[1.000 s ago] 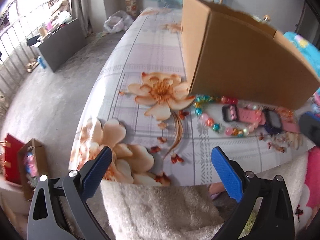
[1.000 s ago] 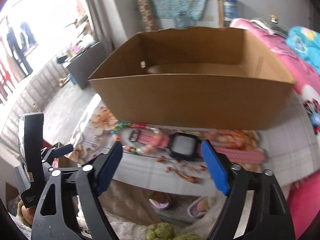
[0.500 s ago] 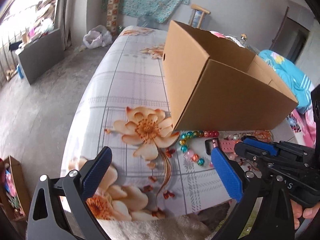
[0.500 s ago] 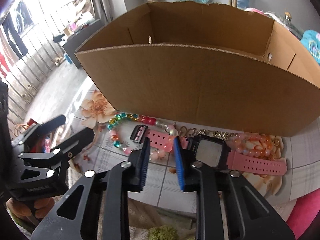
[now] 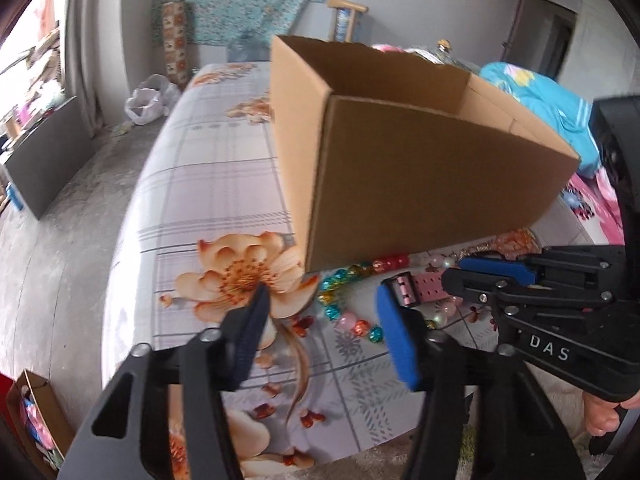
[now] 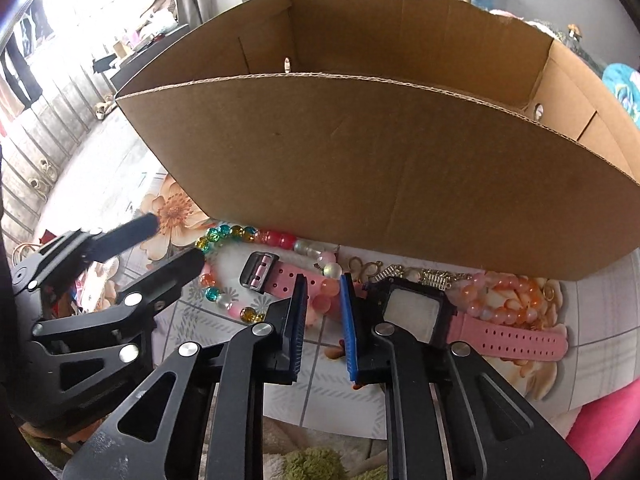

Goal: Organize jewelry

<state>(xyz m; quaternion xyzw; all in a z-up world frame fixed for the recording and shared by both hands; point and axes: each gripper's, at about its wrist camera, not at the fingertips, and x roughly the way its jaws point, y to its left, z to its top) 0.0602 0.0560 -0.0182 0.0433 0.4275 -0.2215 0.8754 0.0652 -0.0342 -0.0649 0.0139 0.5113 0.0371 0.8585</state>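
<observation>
A pink watch with a black face lies on the floral tablecloth, in front of an open cardboard box. My right gripper points down over the watch's left strap. Its jaws are closing, with the strap and a pink bead between them and a gap still showing, so the pads do not grip. A bracelet of multicoloured beads curls to the left of the watch. My left gripper hovers over those beads with its jaws closing and nothing held.
A peach bead bracelet and a gold chain lie by the box's front wall. The table's near edge is just below the jewelry, with a fluffy rug under it. A small box of items stands on the floor at left.
The right gripper came down over the pink strap and narrowed from wide to a small gap. The left gripper swung toward the beads and its jaws narrowed to about half.
</observation>
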